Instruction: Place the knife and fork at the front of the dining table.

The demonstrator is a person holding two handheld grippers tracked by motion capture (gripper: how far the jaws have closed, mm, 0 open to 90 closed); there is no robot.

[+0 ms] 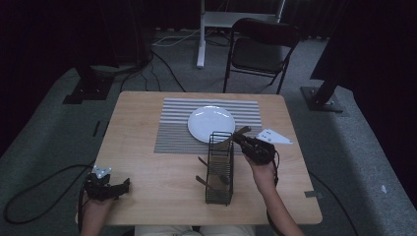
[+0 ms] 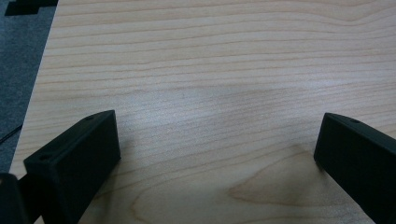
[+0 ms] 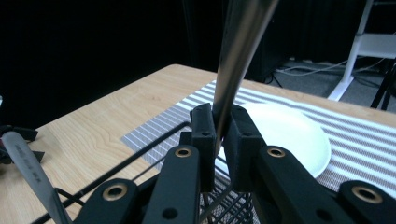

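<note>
My right gripper (image 1: 240, 138) hovers over the far end of a black wire cutlery caddy (image 1: 219, 200) at the table's right centre. In the right gripper view its jaws (image 3: 222, 125) are shut on the shaft of a metal utensil (image 3: 239, 51) that rises steeply out of frame, its lower end down in the caddy. From above, the utensil (image 1: 225, 143) slants across the caddy's top. A white plate (image 1: 211, 123) lies on a striped placemat (image 1: 172, 132) just beyond. My left gripper (image 1: 124, 185) rests open at the front left of the table, with bare wood between its jaws (image 2: 217, 144).
More utensils (image 1: 203, 181) lean in the caddy; one handle (image 3: 29, 169) shows at the left of the right gripper view. A folding chair (image 1: 263, 49) and a white stand leg (image 1: 201, 34) stand behind the table. Cables run over the grey floor (image 1: 54, 128).
</note>
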